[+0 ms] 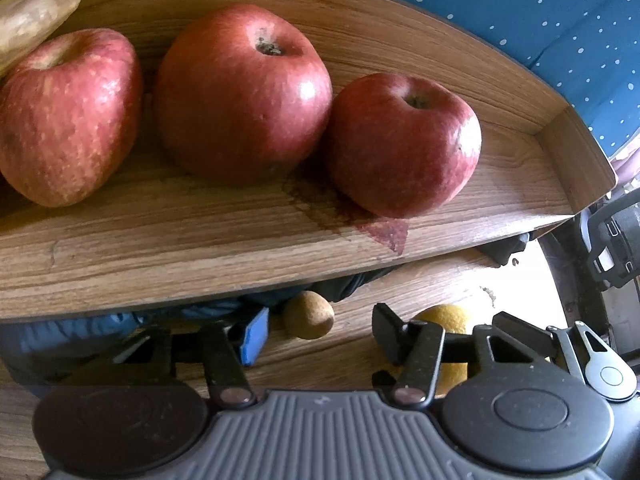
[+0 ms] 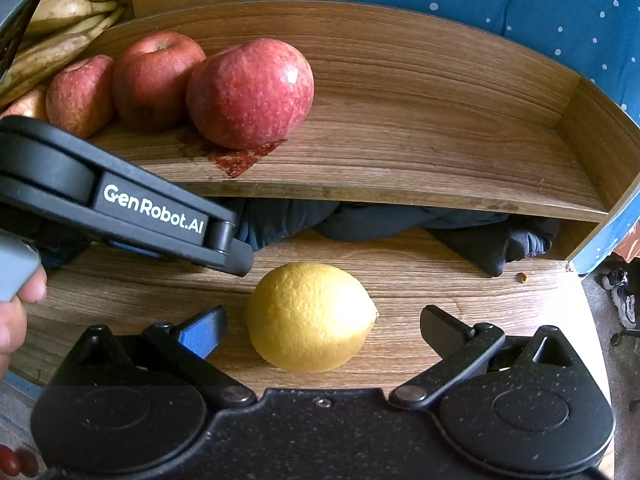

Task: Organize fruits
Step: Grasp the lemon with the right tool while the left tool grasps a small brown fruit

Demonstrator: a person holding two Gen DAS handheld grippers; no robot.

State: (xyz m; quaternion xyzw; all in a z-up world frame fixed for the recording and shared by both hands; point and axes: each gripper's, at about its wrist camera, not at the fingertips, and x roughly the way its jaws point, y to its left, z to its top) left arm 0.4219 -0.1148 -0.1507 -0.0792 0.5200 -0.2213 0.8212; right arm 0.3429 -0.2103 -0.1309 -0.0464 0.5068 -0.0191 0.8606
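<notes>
With my right gripper (image 2: pixel 322 326) gaping around the yellow round lemon (image 2: pixel 310 316) on the lower wooden shelf (image 2: pixel 440 344) and my left gripper (image 1: pixel 318 330) parted around a small brown fruit (image 1: pixel 309 314), I fear either rolling off if nudged

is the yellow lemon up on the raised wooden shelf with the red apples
No, the yellow lemon lies on the lower wooden surface, below the raised wooden shelf holding the red apples.

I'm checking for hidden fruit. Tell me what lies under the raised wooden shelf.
Under the shelf a dark bundled cloth fills the gap, reaching the right end. A small brown fruit sits at its front edge. Anything behind the cloth is covered and cannot be seen.
</notes>
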